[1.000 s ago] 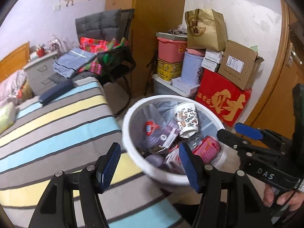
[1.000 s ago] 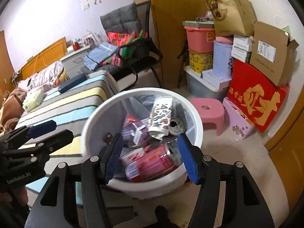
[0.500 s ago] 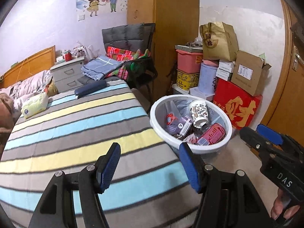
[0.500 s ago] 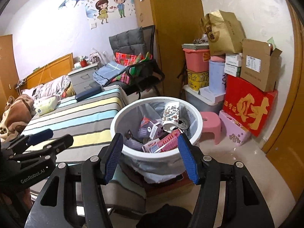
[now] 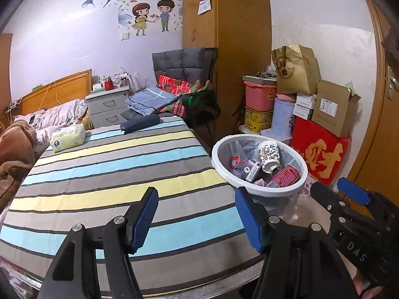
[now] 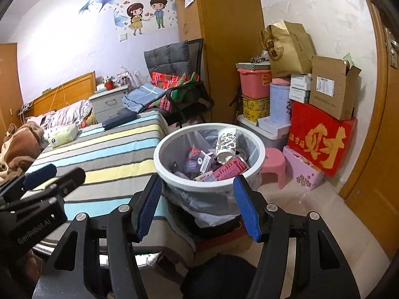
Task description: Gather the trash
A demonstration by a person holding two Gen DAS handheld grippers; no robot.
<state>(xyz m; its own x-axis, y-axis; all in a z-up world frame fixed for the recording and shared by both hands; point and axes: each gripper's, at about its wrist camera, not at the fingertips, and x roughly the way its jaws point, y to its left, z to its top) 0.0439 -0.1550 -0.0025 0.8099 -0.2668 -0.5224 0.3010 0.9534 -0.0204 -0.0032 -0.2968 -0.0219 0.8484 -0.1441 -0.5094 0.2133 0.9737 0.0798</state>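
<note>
A white trash bin (image 5: 259, 188) with a clear liner stands on the floor beside the bed; it holds a patterned paper cup (image 5: 268, 152), a red can (image 5: 285, 176) and several wrappers. It also shows in the right wrist view (image 6: 207, 189). My left gripper (image 5: 199, 218) is open and empty, over the striped bed's foot, back from the bin. My right gripper (image 6: 198, 205) is open and empty, just short of the bin's near rim. Each gripper shows at the edge of the other's view.
The striped bed (image 5: 112, 174) carries a tissue pack (image 5: 67, 140) and a dark case (image 5: 139, 126). A chair with folded clothes (image 5: 184, 94), stacked boxes (image 5: 321, 144), a pink stool (image 6: 273, 164) and a wooden door (image 6: 381, 149) surround the bin.
Both grippers have pulled back and up from right over the bin, which now looks smaller and farther away. Both stay open and empty.
</note>
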